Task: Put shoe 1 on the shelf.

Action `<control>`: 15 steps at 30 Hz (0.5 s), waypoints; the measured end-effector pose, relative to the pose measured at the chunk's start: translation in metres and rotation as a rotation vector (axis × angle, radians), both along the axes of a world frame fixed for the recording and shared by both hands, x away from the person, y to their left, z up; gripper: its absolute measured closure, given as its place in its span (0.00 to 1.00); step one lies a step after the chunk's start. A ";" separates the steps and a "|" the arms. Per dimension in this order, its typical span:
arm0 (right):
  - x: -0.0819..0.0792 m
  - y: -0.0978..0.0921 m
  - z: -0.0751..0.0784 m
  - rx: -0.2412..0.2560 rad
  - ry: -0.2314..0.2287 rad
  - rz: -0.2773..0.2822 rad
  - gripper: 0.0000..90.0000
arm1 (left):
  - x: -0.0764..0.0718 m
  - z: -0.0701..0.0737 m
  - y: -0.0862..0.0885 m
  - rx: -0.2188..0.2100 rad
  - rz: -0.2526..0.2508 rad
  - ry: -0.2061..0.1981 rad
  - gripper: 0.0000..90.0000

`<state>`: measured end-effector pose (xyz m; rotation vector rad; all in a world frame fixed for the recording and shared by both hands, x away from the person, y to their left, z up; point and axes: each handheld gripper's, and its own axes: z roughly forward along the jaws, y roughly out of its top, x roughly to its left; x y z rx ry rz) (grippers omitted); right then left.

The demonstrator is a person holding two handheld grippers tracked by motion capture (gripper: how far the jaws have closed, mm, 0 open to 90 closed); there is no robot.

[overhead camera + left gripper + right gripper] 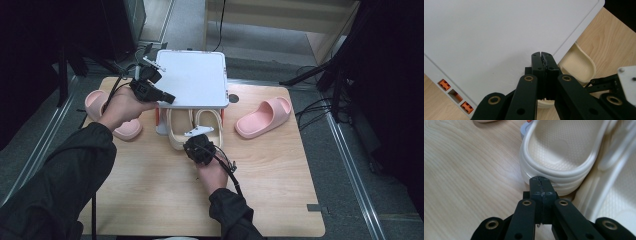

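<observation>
1. Tipping that white shelf rack [192, 80] is your big risk: left gripper [167, 97], jaws pressed together, leans on its top edge.
2. Right gripper [540, 180], jaws also closed empty, nudges the cream slippers [559, 152] under the rack; they'll skid off crooked.

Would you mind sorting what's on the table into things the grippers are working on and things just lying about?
In use:
- white rack, left gripper at its edge
- cream slippers under it, right gripper at their heels

Lying about:
- pink slipper, right of rack
- pink slipper, left
</observation>
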<state>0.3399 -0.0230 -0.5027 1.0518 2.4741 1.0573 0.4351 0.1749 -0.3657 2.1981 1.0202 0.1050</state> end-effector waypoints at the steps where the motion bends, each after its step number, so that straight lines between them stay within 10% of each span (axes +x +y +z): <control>1: 0.001 0.003 0.000 -0.004 -0.006 -0.010 1.00 | 0.000 0.000 0.000 -0.001 -0.001 0.001 0.99; 15: 0.038 0.030 0.000 0.009 -0.036 -0.092 1.00 | 0.000 -0.001 0.002 -0.012 0.005 -0.001 0.99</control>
